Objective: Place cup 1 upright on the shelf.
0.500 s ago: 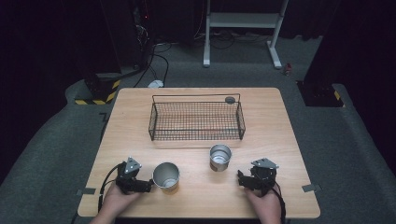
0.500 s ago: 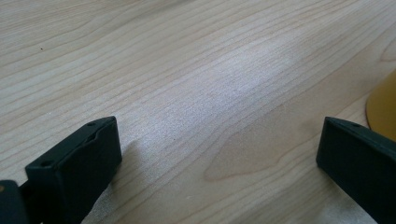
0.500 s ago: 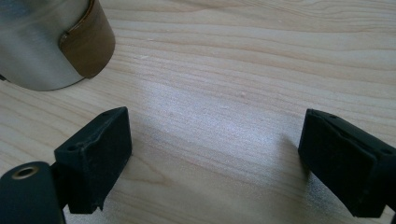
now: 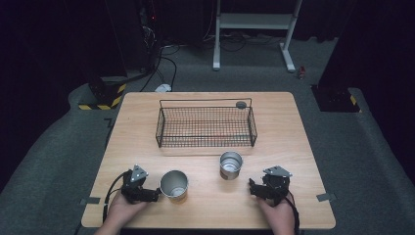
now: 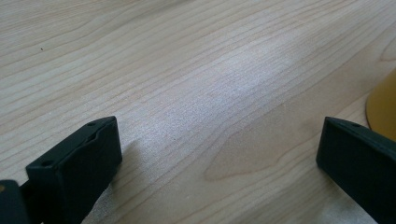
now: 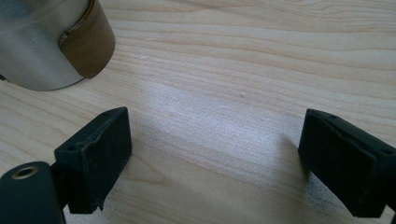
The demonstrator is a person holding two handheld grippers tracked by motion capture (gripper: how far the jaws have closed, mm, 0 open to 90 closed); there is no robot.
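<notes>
Two metal cups stand upright on the wooden table (image 4: pixel 293 127). The left cup (image 4: pixel 174 184) sits just right of my left gripper (image 4: pixel 154 195), whose jaws stand open and point at it; a golden curved edge of this cup (image 5: pixel 384 109) shows beside the right jaw of that left gripper (image 5: pixel 219 140). The right cup (image 4: pixel 230 164) stands up and to the left of my right gripper (image 4: pixel 251 188). In the right gripper view that cup (image 6: pixel 42 46), with a brown patch on its side, lies beyond the left jaw of my right gripper (image 6: pixel 217 135), open over bare wood.
A black wire basket (image 4: pixel 205 143) stands at the middle of the table behind the cups, with a small dark round thing (image 4: pixel 241 104) at its far right corner. Grey carpet surrounds the table; a white stand and cables are farther back.
</notes>
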